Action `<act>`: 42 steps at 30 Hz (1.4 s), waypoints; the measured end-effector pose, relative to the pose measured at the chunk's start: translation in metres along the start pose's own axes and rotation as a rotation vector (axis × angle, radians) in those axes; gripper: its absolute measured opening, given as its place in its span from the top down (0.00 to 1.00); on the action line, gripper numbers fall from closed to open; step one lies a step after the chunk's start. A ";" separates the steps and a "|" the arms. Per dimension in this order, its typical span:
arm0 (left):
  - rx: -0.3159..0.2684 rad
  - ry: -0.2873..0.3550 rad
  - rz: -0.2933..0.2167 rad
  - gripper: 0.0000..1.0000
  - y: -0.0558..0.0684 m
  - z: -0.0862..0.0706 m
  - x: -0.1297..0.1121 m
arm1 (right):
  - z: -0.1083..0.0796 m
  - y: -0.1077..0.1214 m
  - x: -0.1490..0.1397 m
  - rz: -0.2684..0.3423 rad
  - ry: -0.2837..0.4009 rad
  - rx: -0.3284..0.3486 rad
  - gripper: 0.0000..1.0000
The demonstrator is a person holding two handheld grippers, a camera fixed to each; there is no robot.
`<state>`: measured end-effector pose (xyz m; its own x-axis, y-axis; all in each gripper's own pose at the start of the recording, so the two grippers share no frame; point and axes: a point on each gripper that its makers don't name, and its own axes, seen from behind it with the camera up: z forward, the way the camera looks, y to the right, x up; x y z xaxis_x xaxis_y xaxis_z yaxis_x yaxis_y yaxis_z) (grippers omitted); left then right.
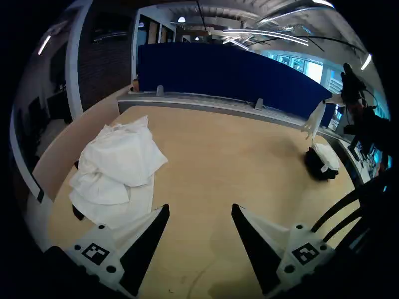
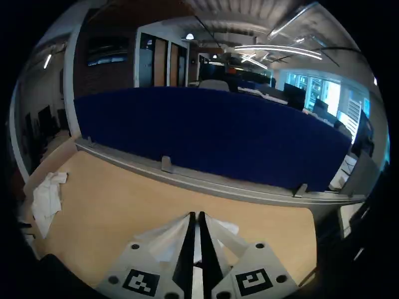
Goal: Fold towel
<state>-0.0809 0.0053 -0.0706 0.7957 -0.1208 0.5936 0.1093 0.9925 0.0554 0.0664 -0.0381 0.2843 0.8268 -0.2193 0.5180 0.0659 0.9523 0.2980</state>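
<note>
Plain white towel heap [image 1: 117, 169], pale tan table [image 1: 224, 159], deep blue partition [image 2: 209, 134] on grey rail [image 2: 199, 182], white left gripper [image 1: 199, 206] with black inner faces and black-and-white square markers, right gripper [image 2: 197, 214] coloured alike, white towel [image 2: 224, 230] in its jaws, black chair back [image 1: 349, 214].

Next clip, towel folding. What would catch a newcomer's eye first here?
First, the crumpled heap of white towels at the left of the wooden table, ahead of the open left gripper. Next, the long blue partition along the table's far edge. In the right gripper view, the right gripper has its fingers closed on what looks like white cloth.
</note>
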 end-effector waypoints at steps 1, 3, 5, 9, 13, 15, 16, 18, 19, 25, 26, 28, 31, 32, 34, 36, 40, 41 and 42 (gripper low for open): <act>-0.002 0.000 0.000 0.07 0.001 0.000 0.000 | -0.004 0.001 -0.005 0.004 -0.003 -0.003 0.94; -0.006 0.000 0.001 0.07 0.003 0.000 0.001 | -0.012 0.004 -0.015 0.013 -0.008 -0.008 0.94; -0.011 0.000 0.005 0.07 0.005 0.000 0.002 | -0.021 0.010 -0.028 0.024 -0.016 -0.019 0.94; -0.021 0.001 0.017 0.07 0.011 0.001 0.004 | -0.040 0.027 -0.052 0.065 -0.021 -0.047 0.94; -0.029 -0.001 0.028 0.07 0.015 0.002 0.004 | -0.060 0.043 -0.075 0.119 -0.018 -0.072 0.94; -0.034 -0.003 0.031 0.07 0.017 0.002 0.004 | -0.069 0.050 -0.088 0.144 -0.018 -0.084 0.94; -0.037 -0.003 0.033 0.07 0.019 0.003 0.004 | -0.073 0.052 -0.096 0.152 -0.023 -0.088 0.94; -0.043 -0.004 0.038 0.07 0.022 0.004 0.004 | -0.080 0.056 -0.113 0.170 -0.034 -0.096 0.94; -0.045 -0.005 0.042 0.07 0.023 0.004 0.004 | -0.083 0.058 -0.121 0.179 -0.039 -0.101 0.94; -0.054 -0.010 0.062 0.07 0.029 0.004 0.003 | -0.094 0.068 -0.176 0.236 -0.088 -0.132 0.94; -0.054 -0.010 0.064 0.07 0.030 0.004 0.003 | -0.095 0.069 -0.185 0.246 -0.096 -0.137 0.94; -0.054 -0.011 0.066 0.08 0.030 0.003 0.002 | -0.096 0.070 -0.201 0.266 -0.113 -0.147 0.94; -0.054 -0.011 0.069 0.07 0.031 0.002 0.003 | -0.095 0.072 -0.223 0.294 -0.136 -0.161 0.94; -0.053 -0.011 0.070 0.07 0.031 0.001 0.003 | -0.094 0.072 -0.229 0.302 -0.143 -0.165 0.94; -0.052 -0.010 0.073 0.07 0.031 0.000 0.004 | -0.091 0.073 -0.240 0.318 -0.156 -0.173 0.94; -0.050 -0.010 0.076 0.07 0.031 -0.001 0.004 | -0.088 0.073 -0.249 0.332 -0.167 -0.179 0.94; -0.051 -0.009 0.077 0.07 0.031 -0.004 0.004 | -0.082 0.074 -0.266 0.354 -0.194 -0.196 0.94; -0.051 -0.009 0.077 0.07 0.032 -0.004 0.004 | -0.080 0.074 -0.270 0.358 -0.200 -0.199 0.94; -0.051 -0.009 0.077 0.07 0.032 -0.004 0.004 | -0.079 0.074 -0.274 0.362 -0.207 -0.201 0.94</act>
<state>-0.0713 0.0364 -0.0698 0.7974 -0.0433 0.6020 0.0779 0.9965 -0.0316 -0.1107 0.1093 0.1014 0.6891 0.1172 0.7151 -0.0828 0.9931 -0.0829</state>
